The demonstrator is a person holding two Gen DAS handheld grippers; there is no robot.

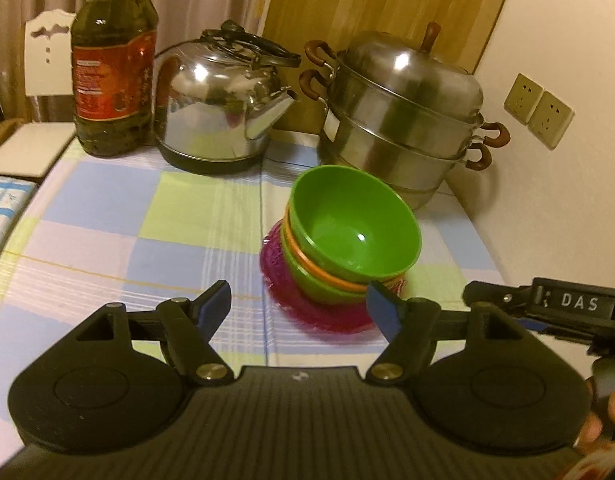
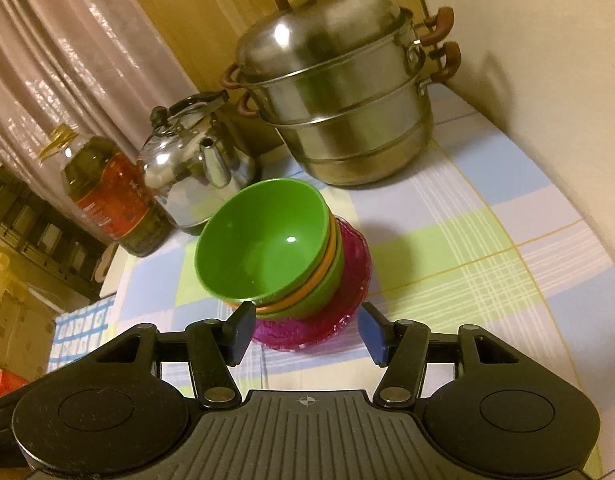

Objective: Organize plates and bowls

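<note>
left gripper: released, empty | right gripper: released, empty | bowls: stacked on pink plate, mid-table; lower bowls mostly hidden | plate's near rim cut off by fingers

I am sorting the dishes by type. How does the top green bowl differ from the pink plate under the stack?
The top green bowl is deep, opaque and smooth; the pink plate is shallow, translucent and patterned. The bowl sits tilted at the top of the stack, nested in other bowls; the plate lies flat on the checked tablecloth at the bottom. The plate's rim reaches wider than the bowl. Both are round, and neither gripper holds them.
</note>
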